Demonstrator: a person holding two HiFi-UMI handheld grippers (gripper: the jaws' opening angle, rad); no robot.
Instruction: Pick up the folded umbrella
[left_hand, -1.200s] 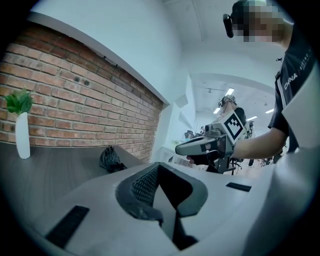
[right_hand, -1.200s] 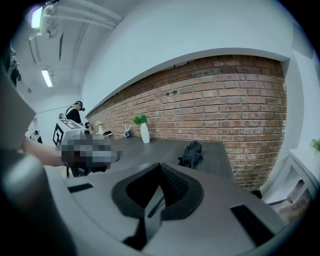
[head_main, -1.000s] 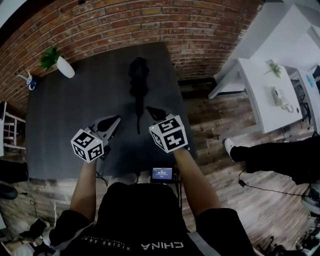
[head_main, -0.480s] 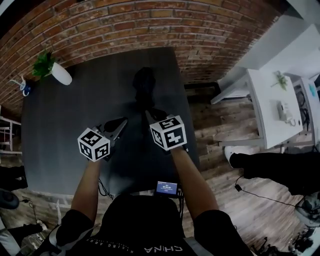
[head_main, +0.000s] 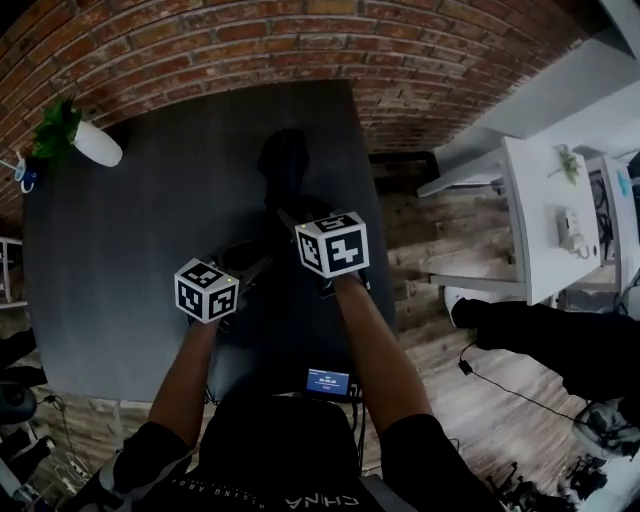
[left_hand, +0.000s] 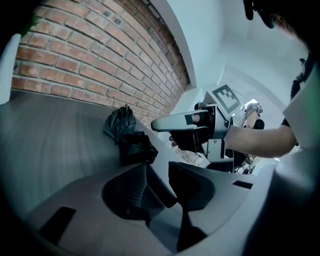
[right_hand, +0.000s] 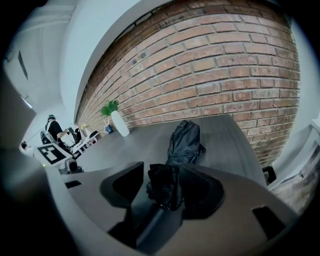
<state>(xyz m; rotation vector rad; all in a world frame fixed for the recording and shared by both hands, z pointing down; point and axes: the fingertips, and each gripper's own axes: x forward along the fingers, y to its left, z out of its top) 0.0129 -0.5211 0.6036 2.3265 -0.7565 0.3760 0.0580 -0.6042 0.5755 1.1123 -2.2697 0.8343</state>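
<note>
The folded black umbrella (head_main: 284, 172) lies on the dark table (head_main: 140, 250), its bunched canopy far and its thin shaft pointing toward me. My right gripper (head_main: 288, 218) is over the near end. In the right gripper view its jaws (right_hand: 164, 172) have just been opening and stand open, with the umbrella's bunched fabric (right_hand: 182, 140) and shaft between them. My left gripper (head_main: 256, 266) is just left of it. Its jaws (left_hand: 157, 171) have also just been opening and stand open, with the dark shaft lying between them and the umbrella (left_hand: 127, 136) ahead.
A plant in a white vase (head_main: 85, 142) stands at the table's far left by the brick wall (head_main: 300, 40). A small screen (head_main: 327, 381) sits at the table's near edge. Right of the table are a white desk (head_main: 540, 220) and a person's leg (head_main: 545, 340).
Both grippers have moved forward and down to the umbrella's near end and closer together. Their jaws, pointed and together before, now stand apart around the umbrella.
</note>
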